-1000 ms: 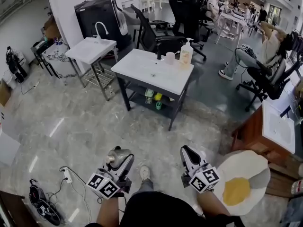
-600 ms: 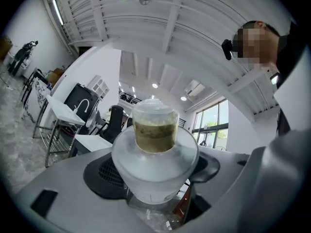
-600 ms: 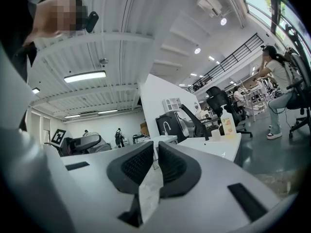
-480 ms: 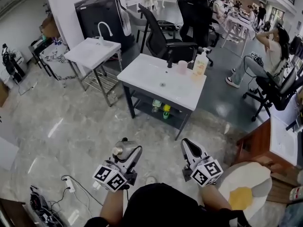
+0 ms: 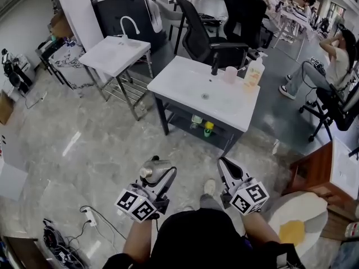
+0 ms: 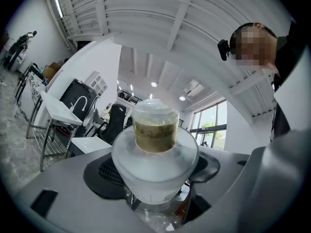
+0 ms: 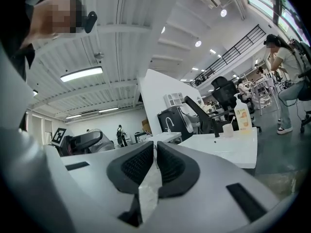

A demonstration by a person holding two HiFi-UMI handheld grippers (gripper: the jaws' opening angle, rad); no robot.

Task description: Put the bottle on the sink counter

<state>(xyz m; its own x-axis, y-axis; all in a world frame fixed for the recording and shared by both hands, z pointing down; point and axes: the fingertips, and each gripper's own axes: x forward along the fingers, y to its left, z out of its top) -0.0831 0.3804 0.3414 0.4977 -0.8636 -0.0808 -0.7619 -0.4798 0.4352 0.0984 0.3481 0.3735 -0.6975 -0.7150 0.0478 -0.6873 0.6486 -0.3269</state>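
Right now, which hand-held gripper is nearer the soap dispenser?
Right. The right hand-held gripper is nearly straight before the soap dispenser; the left hand-held gripper is farther left.

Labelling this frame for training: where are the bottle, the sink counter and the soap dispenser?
bottle [image 6: 155, 135], left gripper view, its brownish band.
sink counter [image 5: 179, 83], head view, bare white top.
soap dispenser [image 5: 254, 74], head view, its body.

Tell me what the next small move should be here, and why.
Probably a step forward with the bottle toward the sink counter. The left gripper holds the bottle between its fingers, but a stretch of floor lies between it and the counter, likely beyond reach. The counter's near part looks bare, so it could take the bottle.
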